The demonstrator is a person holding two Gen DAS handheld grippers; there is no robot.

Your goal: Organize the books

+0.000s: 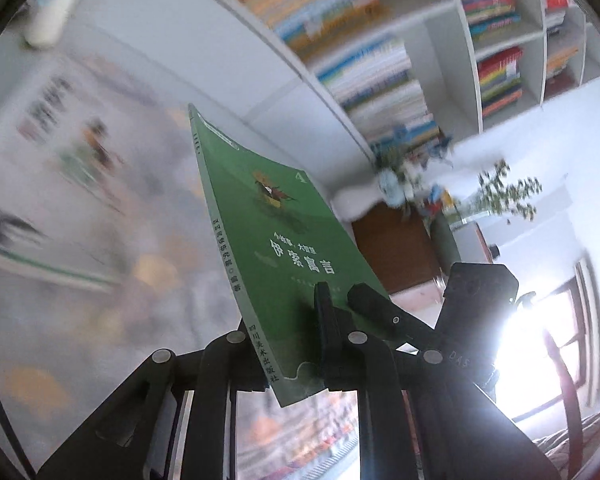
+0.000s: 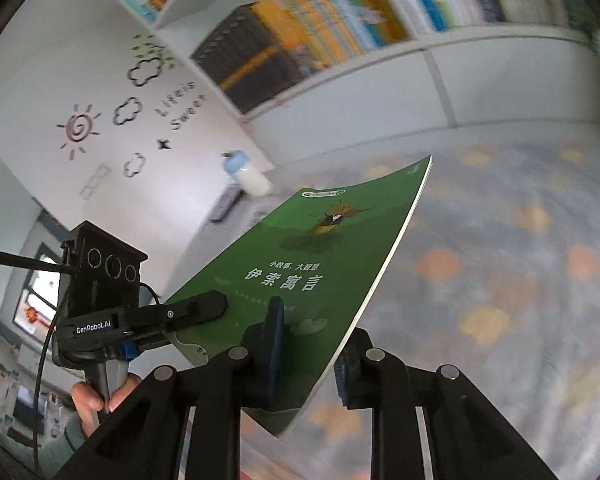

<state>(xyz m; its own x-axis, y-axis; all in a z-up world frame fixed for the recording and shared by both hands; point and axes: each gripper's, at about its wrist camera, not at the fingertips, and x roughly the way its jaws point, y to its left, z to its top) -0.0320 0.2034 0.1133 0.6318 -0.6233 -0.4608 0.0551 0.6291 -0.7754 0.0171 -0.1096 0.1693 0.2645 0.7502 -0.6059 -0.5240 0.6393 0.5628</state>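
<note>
1. In the left wrist view, the left gripper [image 1: 300,320] is sitting nearest the lens, its black fingers [image 1: 325,320] clamping the bottom edge of a thin green book [image 1: 276,224] close to the spine.
2. The book is standing up off the fingers and leaning away, clear of the patterned floor [image 1: 100,240], with the white bookshelf [image 1: 432,20] well apart beyond it.
3. The right gripper [image 1: 374,304] is reaching in from the right, one finger lying on the cover.
4. In the right wrist view, the right gripper [image 2: 308,344] is closest, its blue-padded fingers [image 2: 274,336] closing on the book's [image 2: 312,260] lower edge toward the open page side.
5. The left gripper [image 2: 198,306] is coming in from the left and pinching the spine corner; a hand [image 2: 100,396] is holding its handle.
6. The step, as I judge it, is carrying the book up to the shelf [image 2: 340,68]: both grips should be rising together, since a thin paperback is likely to bow or twist if one hand leads.
7. It should be going in spine outward, into a gap between the packed rows.
8. The book is a soft cover, dark green, carrying white Chinese lettering, a small cartoon figure and a grey-green spine; its far corner is curling slightly.
</note>
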